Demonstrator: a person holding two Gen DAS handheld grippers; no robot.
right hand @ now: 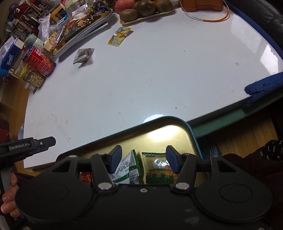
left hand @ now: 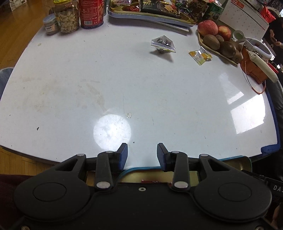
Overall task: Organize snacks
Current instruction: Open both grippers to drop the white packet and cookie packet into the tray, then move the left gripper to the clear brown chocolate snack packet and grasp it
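My left gripper (left hand: 142, 148) hangs open over the near edge of the white table (left hand: 123, 88), nothing between its fingers. Far across the table lie a silver snack packet (left hand: 163, 44) and a yellow packet (left hand: 199, 55). My right gripper (right hand: 143, 152) stands open above a gold tray (right hand: 169, 129) with a teal rim. A green-and-white packet (right hand: 129, 169) and a green packet (right hand: 157, 169) lie in the tray below its fingers, apart from the pads. The right wrist view also shows the silver packet (right hand: 83, 54), the yellow packet (right hand: 119, 36) and the left gripper (right hand: 52, 140) at the left edge.
A far tray (left hand: 150, 17) heaped with snacks stands at the back. Beside it are a nut jar (left hand: 67, 17), a red can (left hand: 91, 14) and a fruit plate (left hand: 219, 51). An orange box (left hand: 253, 69) sits right. Blue padding (right hand: 261, 86) covers the table corner. A hand (right hand: 8, 203) holds the left gripper.
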